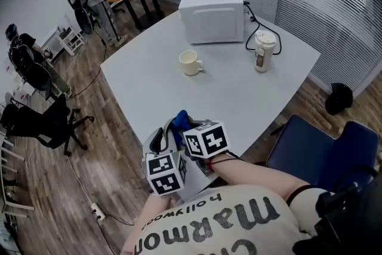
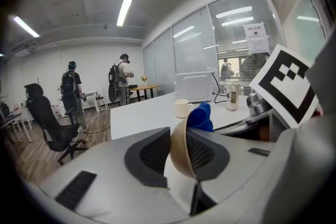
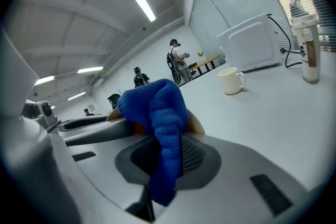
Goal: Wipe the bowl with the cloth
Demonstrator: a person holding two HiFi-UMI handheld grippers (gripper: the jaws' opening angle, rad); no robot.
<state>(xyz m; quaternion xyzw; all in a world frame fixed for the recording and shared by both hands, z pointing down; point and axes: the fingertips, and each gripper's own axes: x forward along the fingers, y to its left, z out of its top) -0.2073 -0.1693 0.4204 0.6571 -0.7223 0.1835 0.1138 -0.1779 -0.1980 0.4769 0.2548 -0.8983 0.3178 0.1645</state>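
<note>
White table [image 1: 239, 92], bowl [image 2: 177, 136] in left gripper [image 2: 177, 157]

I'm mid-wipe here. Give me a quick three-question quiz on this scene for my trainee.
1. True or false: the left gripper is shut on the rim of the bowl.
2. What is clamped in the right gripper? A) blue cloth B) sponge C) spoon
3. Which white appliance stands on the table behind the mug?

Key: 1 true; 2 A; 3 the microwave.
</note>
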